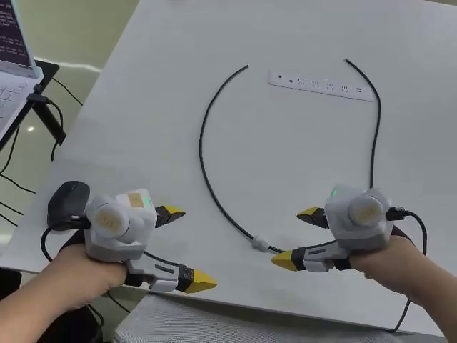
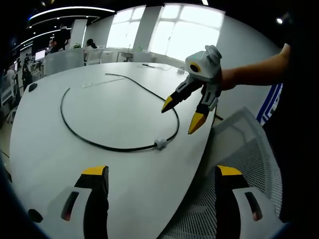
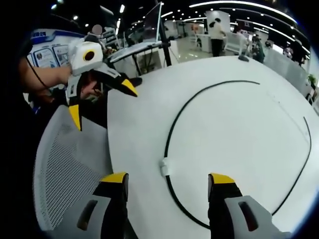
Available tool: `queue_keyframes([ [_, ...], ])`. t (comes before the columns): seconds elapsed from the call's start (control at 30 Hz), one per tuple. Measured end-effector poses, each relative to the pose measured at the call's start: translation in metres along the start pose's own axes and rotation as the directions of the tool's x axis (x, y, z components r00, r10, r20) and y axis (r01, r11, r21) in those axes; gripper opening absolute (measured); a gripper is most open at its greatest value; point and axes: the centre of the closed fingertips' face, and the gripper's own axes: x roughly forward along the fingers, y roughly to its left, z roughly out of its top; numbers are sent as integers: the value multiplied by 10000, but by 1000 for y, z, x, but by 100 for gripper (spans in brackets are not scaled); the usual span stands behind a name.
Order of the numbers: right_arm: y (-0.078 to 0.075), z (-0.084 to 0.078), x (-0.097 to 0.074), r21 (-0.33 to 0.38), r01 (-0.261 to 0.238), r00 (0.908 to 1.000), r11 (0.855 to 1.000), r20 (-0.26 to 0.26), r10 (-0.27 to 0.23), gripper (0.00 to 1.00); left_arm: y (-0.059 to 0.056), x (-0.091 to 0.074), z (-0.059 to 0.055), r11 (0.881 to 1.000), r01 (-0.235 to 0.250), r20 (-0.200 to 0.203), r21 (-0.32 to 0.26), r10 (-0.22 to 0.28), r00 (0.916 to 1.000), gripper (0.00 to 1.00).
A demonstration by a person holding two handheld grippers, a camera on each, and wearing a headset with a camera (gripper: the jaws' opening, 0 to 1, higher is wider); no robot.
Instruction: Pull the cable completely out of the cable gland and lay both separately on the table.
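Left gripper (image 1: 194,246): jaws spread wide, nothing between them; hovers over the near edge of the table (image 1: 300,150), left of the cable gland (image 1: 260,244), tips aimed right toward it.
Right gripper (image 1: 291,237): likewise released and empty; just right of the gland, tips aimed left, near tip close by the cable (image 1: 203,143), contact not clear.
Why so held: probably a two-sided approach, one gripper to pin the gland and the other to draw the cable; nothing grasped yet.
Gland place: on the table close to its near edge, between the two grippers, threaded on the cable.
Gland axis: along the cable at that spot, slanting from far-left to near-right.
Cable lie: flat in a wide U, open to the far side; both ends point far, toward the power strip (image 1: 320,84); right run passes behind the right gripper.
Progress: pull not yet begun.
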Motion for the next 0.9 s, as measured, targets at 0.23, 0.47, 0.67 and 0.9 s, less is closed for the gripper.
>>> queue_keyframes([
  [0.23, -2, -6, 14, -211, -110, 9987, 9997, -497, 99, 55, -3, 3, -4, 9999, 98, -112, 108, -97, 9999, 88],
  [0.47, 1, -13, 27, -210, -352, 9947, 9992, -975, 330, 41, -2, 3, -9, 10000, 50, -167, -8, -50, 9998, 88],
  [0.67, 2, -15, 35, -297, -447, 9924, 9986, -1156, 410, 34, -2, 2, -12, 9999, 94, -266, -36, -95, 9996, 88],
  [0.9, 2, -18, 44, -619, -512, 9898, 9968, -1359, 424, 27, -3, 2, -14, 9999, 111, -300, -36, -112, 9995, 87],
])
